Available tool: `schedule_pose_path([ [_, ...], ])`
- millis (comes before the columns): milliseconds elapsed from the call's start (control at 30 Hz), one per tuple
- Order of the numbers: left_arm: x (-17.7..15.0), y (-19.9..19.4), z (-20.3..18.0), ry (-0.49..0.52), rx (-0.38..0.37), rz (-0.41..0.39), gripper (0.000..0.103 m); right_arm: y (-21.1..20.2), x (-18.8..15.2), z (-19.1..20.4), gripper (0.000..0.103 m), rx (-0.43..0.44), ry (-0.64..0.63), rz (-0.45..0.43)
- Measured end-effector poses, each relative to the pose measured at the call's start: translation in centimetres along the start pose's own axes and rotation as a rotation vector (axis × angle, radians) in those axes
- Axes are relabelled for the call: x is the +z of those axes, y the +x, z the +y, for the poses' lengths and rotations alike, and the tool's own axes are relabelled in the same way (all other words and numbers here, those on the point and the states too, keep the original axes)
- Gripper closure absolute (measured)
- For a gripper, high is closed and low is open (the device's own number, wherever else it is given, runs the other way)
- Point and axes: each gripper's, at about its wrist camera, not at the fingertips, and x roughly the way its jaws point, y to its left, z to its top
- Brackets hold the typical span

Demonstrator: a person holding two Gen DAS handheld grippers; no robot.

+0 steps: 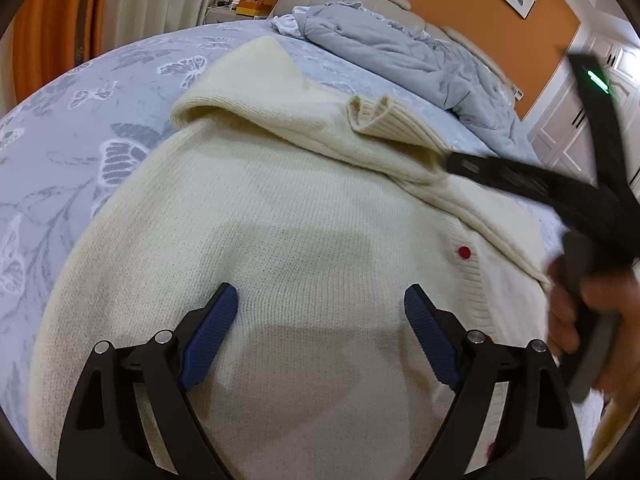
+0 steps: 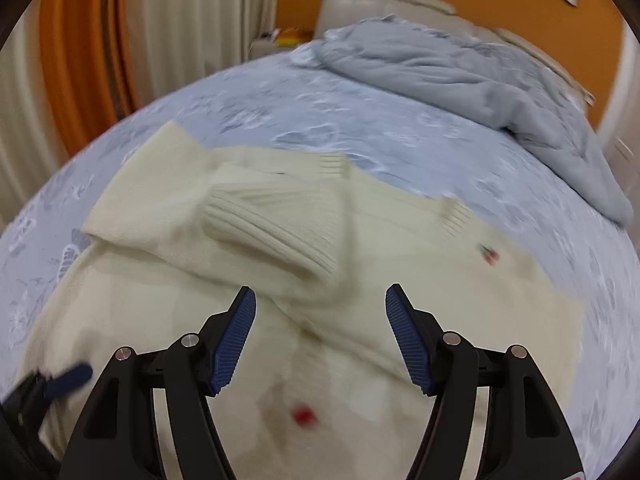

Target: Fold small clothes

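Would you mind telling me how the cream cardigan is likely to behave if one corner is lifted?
Probably floppy: the cardigan is soft knit, its sleeve already draped over the body. It would likely sag and unfold rather than hold shape. The textured knit should grip rather than slip.

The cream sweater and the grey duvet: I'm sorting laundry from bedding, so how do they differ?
The cream sweater is ribbed knit with red buttons, spread near the open left gripper; the grey duvet is smooth, buttonless and heaped in a crumple by the headboard. Both rest on the butterfly bedsheet.
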Motion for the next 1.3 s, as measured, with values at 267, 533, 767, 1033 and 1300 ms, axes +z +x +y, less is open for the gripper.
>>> schedule_pose_path([
  [267,-0.4,0.1,0.0,0.01,-0.014,-0.011,0.016,1.0,3.7,-5.0,0.095,0.152,0.313,0.03],
  [533,1.2,-0.3,-0.2,-0.029,-0.038,0.02,0.011,-1.4,-7.4,-17.3,0.094,0.092,0.784,0.121],
  [767,7.5,2.6,3.3,-0.545,-0.144,0.096,0.005,-1.9,-9.7,-18.8,0.05,0.164,0.879,0.091],
  [1033,10.4,5.0,5.8,-0.844,-0.102,0.026,0.058,0.0,-9.8,-22.2,0.093,0.111,0.996,0.114],
  [1300,9.4,3.0,8.3,-0.766,-0.053,-0.136,0.08,-6.0,-5.0,-20.4,0.094,0.207,0.779,-0.198],
])
